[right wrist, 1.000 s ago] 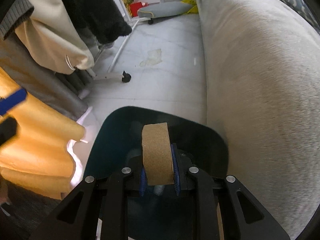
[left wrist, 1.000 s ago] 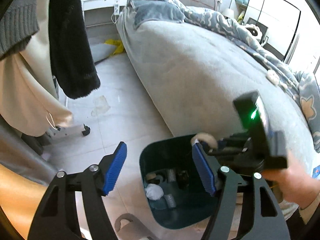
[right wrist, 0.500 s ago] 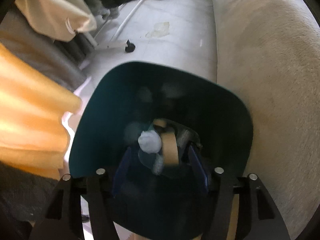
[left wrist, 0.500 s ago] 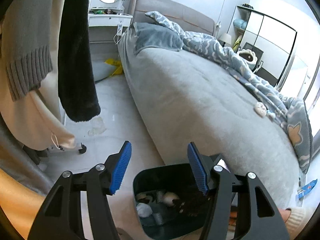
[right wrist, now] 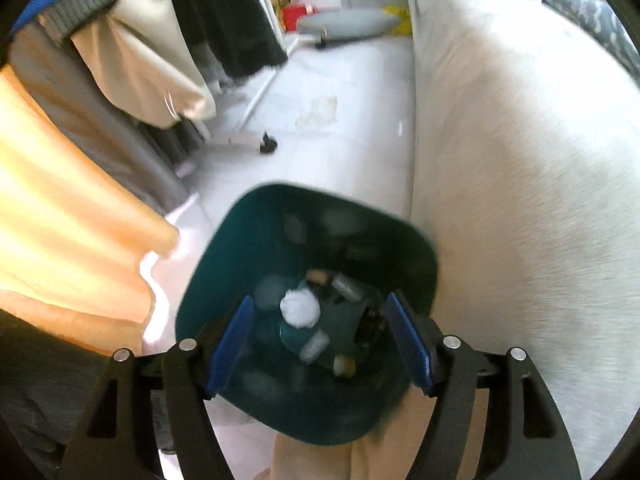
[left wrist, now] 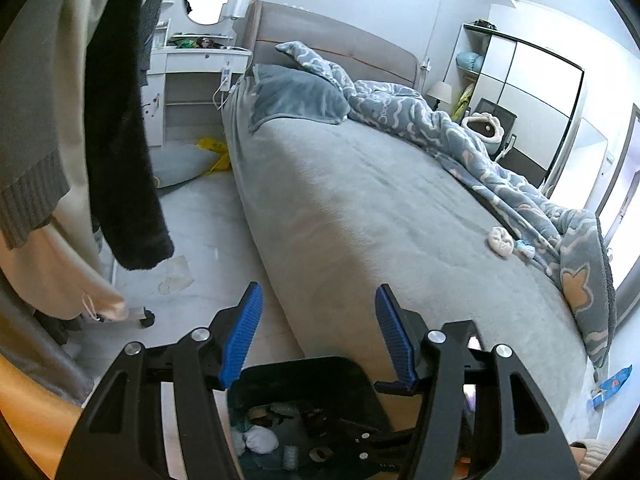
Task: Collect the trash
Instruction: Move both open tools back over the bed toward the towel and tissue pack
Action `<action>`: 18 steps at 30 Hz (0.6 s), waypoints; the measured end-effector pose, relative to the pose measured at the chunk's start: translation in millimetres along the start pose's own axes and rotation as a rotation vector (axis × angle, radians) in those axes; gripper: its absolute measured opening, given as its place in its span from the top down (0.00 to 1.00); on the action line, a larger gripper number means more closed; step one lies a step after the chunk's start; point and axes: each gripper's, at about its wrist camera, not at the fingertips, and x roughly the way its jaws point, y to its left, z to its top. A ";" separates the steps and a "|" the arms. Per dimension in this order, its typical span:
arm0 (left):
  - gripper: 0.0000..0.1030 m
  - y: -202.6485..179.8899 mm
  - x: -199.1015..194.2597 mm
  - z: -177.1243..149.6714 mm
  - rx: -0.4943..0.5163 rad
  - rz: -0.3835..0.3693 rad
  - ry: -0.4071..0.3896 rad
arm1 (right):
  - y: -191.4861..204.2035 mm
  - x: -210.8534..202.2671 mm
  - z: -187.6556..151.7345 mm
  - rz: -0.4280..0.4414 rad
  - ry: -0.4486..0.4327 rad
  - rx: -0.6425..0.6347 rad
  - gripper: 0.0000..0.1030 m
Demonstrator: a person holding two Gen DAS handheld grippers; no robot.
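Note:
A dark teal trash bin stands on the floor beside the bed; it also shows low in the left wrist view. Inside lie a white crumpled wad, a brown tape roll and other small scraps. My right gripper is open and empty right above the bin. My left gripper is open and empty, higher up, facing along the bed. A crumpled tissue lies on the bed and a blue wrapper lies at its far right corner.
The grey bed fills the right side with a blue duvet. Clothes hang on a wheeled rack at left. A stain or paper scrap is on the tiled floor. A yellow bag lies by the nightstand.
My right gripper opened and dropped the brown tape roll into the bin, then drew back upward. My left gripper lifted and tilted up toward the bed.

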 end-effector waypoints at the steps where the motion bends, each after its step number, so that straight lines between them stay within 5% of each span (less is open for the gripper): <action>1: 0.39 -5.7 1.3 1.1 0.005 -0.006 0.003 | 0.0 -4.9 1.0 -0.001 -0.017 -0.004 0.30; 18: 0.29 -91.1 35.2 20.4 0.045 -0.044 -0.017 | -69.7 -105.0 -7.6 -0.083 -0.242 0.012 0.26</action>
